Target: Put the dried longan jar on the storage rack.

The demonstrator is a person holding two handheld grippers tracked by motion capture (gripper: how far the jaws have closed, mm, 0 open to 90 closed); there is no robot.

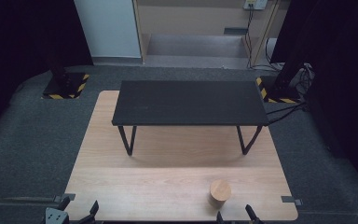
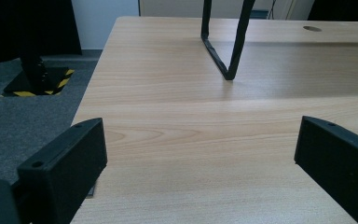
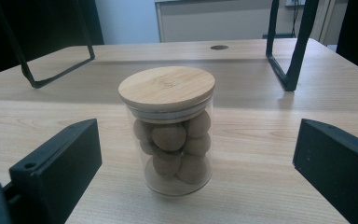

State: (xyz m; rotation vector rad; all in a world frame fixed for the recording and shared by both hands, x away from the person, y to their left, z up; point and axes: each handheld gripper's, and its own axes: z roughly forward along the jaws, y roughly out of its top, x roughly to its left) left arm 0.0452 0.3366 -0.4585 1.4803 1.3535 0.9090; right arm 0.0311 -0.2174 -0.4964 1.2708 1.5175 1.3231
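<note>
High view: lidded glass jar [image 1: 220, 193] upright near the front edge of the worktop [image 1: 121, 186], before the right hand-held gripper [image 1: 235, 215]; left hand-held gripper [image 1: 78, 208] well apart. Left gripper view: jaws wide, empty. Right gripper view: jaws wide, flanking the jar untouched; an off-centre closure would probably tip it.

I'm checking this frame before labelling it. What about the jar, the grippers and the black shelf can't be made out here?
- Jar: what the round brown pieces inside are; the right gripper view shows only their shape. In the high view, the lid hides the contents.
- Left gripper and right gripper: the high view's bottom edge cuts off their bodies and the hands.
- Black shelf: its top hides the table beneath in the high view; both gripper views' top edges cut its legs.
</note>
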